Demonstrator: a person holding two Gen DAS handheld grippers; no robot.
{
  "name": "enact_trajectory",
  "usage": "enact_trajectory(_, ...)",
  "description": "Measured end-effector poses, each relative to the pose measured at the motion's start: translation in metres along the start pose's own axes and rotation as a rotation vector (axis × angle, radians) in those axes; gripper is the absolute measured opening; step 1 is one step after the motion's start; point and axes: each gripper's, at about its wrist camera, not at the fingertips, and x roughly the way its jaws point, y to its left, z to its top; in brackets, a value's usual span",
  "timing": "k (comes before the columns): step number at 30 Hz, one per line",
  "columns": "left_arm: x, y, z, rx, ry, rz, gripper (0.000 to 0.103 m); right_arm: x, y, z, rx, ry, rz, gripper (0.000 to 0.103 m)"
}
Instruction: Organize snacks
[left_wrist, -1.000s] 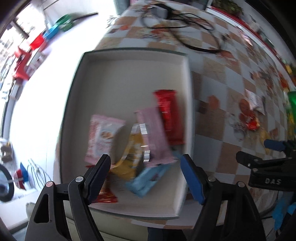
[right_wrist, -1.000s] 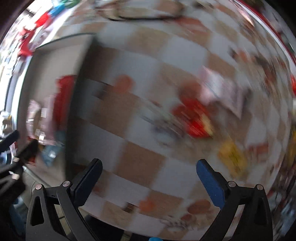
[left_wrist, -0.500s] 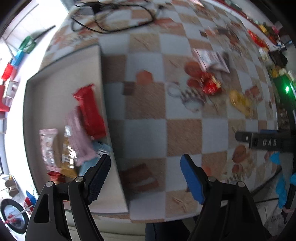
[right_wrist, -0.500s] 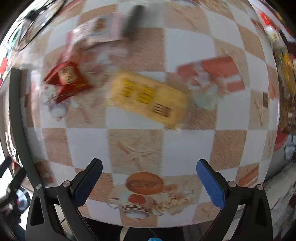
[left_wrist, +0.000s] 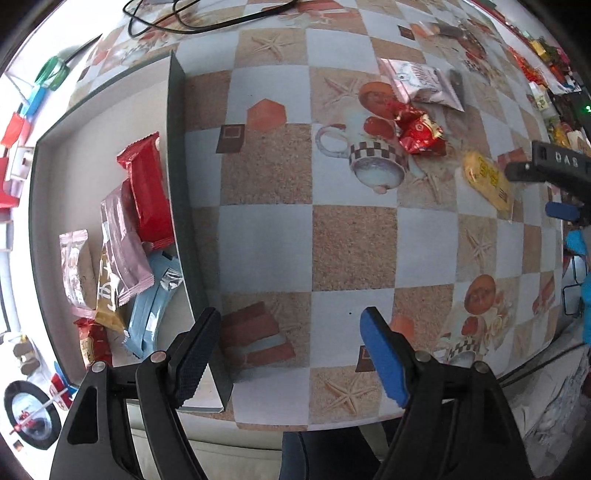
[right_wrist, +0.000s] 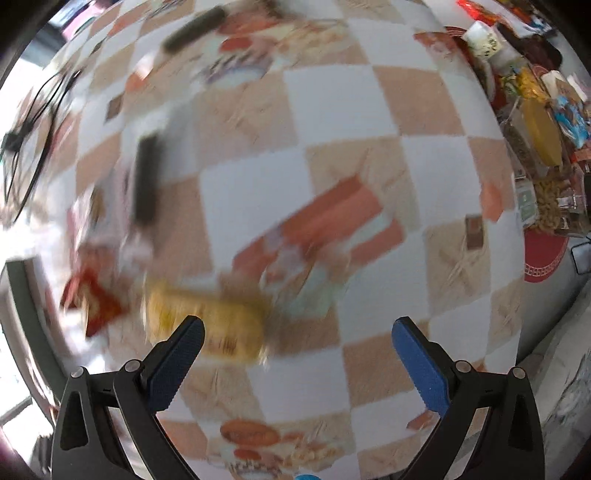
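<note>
In the left wrist view, the left gripper (left_wrist: 291, 349) fills the bottom of the frame with its jaws spread wide and nothing between them — only the checkered tablecloth (left_wrist: 266, 243) lies below. Its left finger hangs just over the near right corner of a shallow grey tray (left_wrist: 176, 155) that takes up the left side of the picture.

Inside the tray, against its right wall, the snacks lie in a loose overlapping pile: a light blue packet (left_wrist: 149, 306) nearest, a small red one (left_wrist: 92, 343) at the lower left, a gold packet (left_wrist: 107, 295) and a pale pink-and-clear one (left_wrist: 74, 266) beside it, then a long pink wrapper (left_wrist: 123, 243) lying partly over a red bar (left_wrist: 147, 192) farther up.

Across the cloth toward the upper right, three snacks lie outside the tray: a yellow packet (left_wrist: 485, 177) at the right edge, a crumpled red packet (left_wrist: 421, 134) close beside it, and beyond that a white pouch (left_wrist: 421, 83). Black cables (left_wrist: 207, 22) loop across the top of the frame.

In the right wrist view, heavily blurred, the right gripper (right_wrist: 297, 347) also stands released and empty. The yellow packet (right_wrist: 207, 325) lies on the cloth at its left finger, partly behind the tip — whether they touch cannot be told. The red packet (right_wrist: 94, 299) is further left, and a dark bar (right_wrist: 146, 181) lies beyond.
</note>
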Motion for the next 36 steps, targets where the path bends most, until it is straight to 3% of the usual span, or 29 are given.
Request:
enact_trajectory(6, -0.015, 0.001, 0.017, -0.047, -0.018, -0.025, 0.081, 0.016, -0.013, 0.030, -0.017, 0.056, -0.016, 0.102)
enact_trajectory(18, -0.019, -0.046, 0.088, -0.070, -0.035, -0.122, 0.081, 0.022, -0.048, -0.046, -0.095, 0.093, 0.012, 0.102)
enact_trajectory(27, 0.003, -0.064, 0.132, -0.194, -0.004, -0.109, 0.081, 0.018, -0.048, -0.083, -0.151, 0.101, 0.010, 0.103)
enact_trajectory(29, 0.009, -0.066, 0.139, -0.205, 0.008, -0.086, 0.081, 0.021, -0.037, -0.061, -0.151, 0.104, 0.011, 0.103)
enact_trajectory(32, 0.019, -0.066, 0.141, -0.194, 0.016, -0.022, 0.081, 0.022, -0.044, -0.066, -0.151, 0.101, 0.011, 0.103)
enact_trajectory(33, 0.020, -0.066, 0.141, -0.187, 0.014, -0.013, 0.080, 0.020, -0.044, -0.062, -0.151, 0.099, 0.012, 0.103)
enact_trajectory(34, 0.021, -0.066, 0.141, -0.181, 0.013, -0.008, 0.071, 0.020, -0.046, -0.065, -0.151, 0.096, 0.012, 0.103)
enact_trajectory(36, 0.019, -0.064, 0.137, -0.164, 0.000, 0.001, 0.064, 0.023, -0.032, -0.073, -0.150, 0.091, 0.011, 0.103)
